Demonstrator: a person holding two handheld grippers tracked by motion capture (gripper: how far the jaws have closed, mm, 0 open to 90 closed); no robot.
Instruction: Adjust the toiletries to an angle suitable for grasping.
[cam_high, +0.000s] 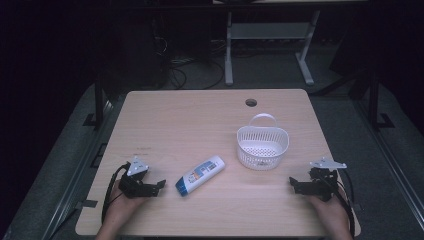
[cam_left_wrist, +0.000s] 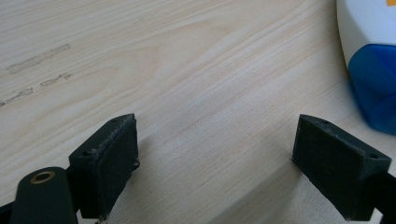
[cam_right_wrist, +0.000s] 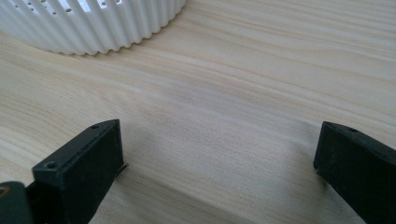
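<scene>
Pale wooden table (cam_high: 200, 120) carries a white bottle (cam_high: 200, 176) with a blue cap; left gripper (cam_high: 159, 185) just beside it, right gripper (cam_high: 293, 182) near the basket (cam_high: 262, 145), both spread empty; the right gripper view shows the basket's ribbed wall.

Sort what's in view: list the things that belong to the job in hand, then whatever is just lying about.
In the job:
- bottle, lying beside the left tool, whose jaws stand open
- white basket, near the right tool, jaws open

Lying about:
- table, its cable hole
- white desk frame behind
</scene>
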